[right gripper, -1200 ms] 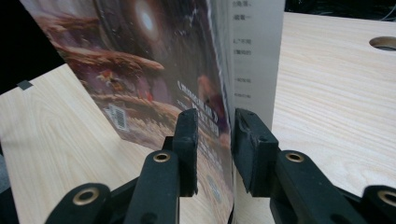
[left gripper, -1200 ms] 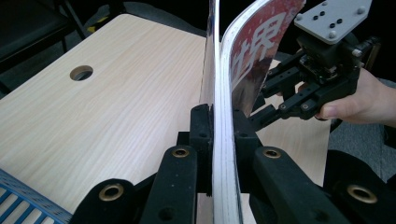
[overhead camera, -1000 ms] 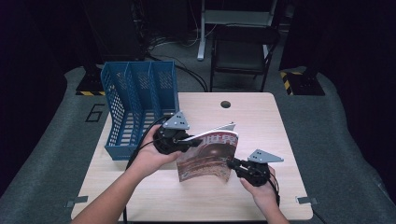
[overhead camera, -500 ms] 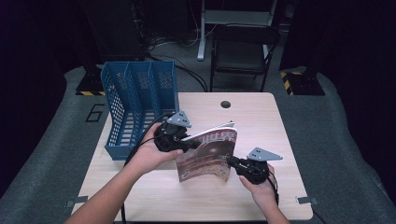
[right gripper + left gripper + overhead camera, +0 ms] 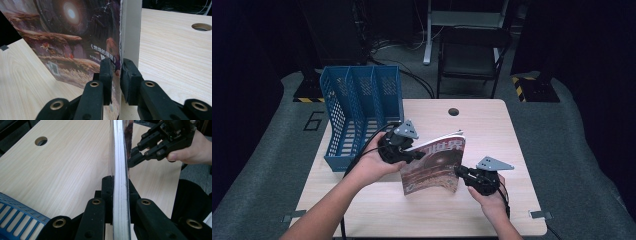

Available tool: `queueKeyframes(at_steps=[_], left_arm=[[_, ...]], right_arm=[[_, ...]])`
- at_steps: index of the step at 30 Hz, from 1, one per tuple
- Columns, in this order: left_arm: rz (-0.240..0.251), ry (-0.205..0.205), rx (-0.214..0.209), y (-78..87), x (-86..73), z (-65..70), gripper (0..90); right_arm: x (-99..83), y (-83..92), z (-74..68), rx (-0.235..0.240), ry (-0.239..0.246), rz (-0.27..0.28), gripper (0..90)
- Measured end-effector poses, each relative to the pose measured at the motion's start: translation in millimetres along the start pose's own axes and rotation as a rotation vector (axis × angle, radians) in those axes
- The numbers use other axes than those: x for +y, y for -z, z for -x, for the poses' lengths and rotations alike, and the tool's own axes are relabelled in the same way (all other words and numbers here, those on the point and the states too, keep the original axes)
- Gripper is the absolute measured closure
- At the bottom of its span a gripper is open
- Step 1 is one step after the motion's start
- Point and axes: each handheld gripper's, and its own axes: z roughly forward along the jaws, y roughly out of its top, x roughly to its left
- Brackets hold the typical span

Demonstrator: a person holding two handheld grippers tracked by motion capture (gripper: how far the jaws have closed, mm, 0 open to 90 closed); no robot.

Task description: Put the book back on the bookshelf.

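A magazine [image 5: 434,165] with a dark fantasy cover stands on edge on the wooden table [image 5: 482,125], bowed slightly. My left gripper [image 5: 418,156] is shut on its upper left edge; in the left gripper view the jaws [image 5: 119,182] pinch the page stack [image 5: 120,152]. My right gripper [image 5: 459,171] is shut on the lower right edge of the magazine. In the right gripper view its jaws [image 5: 116,67] clamp the cover [image 5: 75,37] close to the spine. The right gripper [image 5: 131,161] also appears farther off in the left gripper view, held by a hand.
A blue three-slot file holder [image 5: 362,107] stands at the table's left side, just behind my left hand; its rim [image 5: 15,212] is near the left jaw. A cable hole [image 5: 454,111] sits near the table's far edge. A black chair [image 5: 472,55] stands beyond it.
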Motion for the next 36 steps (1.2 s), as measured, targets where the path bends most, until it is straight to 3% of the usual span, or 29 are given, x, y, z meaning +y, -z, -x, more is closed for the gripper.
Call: queueKeyframes(at_steps=[3, 11, 24, 36], left_arm=[[-0.017, -0.009, 0.002, 0.2, 1.7, -0.6, 83.0], [-0.018, 0.013, 0.001, 0.4, 1.3, -2.4, 83.4], [-0.026, 0.013, 0.011, -0.1, 2.7, -2.2, 83.9], [-0.051, 0.016, -0.002, 0.4, 5.1, -2.7, 84.0]], right_arm=[[0.4, -0.1, 0.5, 0.000, -0.001, 0.000, 79.4], [0.6, 0.1, 0.9, -0.001, -0.001, 0.001, 79.0], [-1.5, -0.7, 5.2, 0.025, -0.042, 0.004, 74.2], [-8.6, -5.0, 5.6, 0.015, -0.037, -0.039, 68.8]])
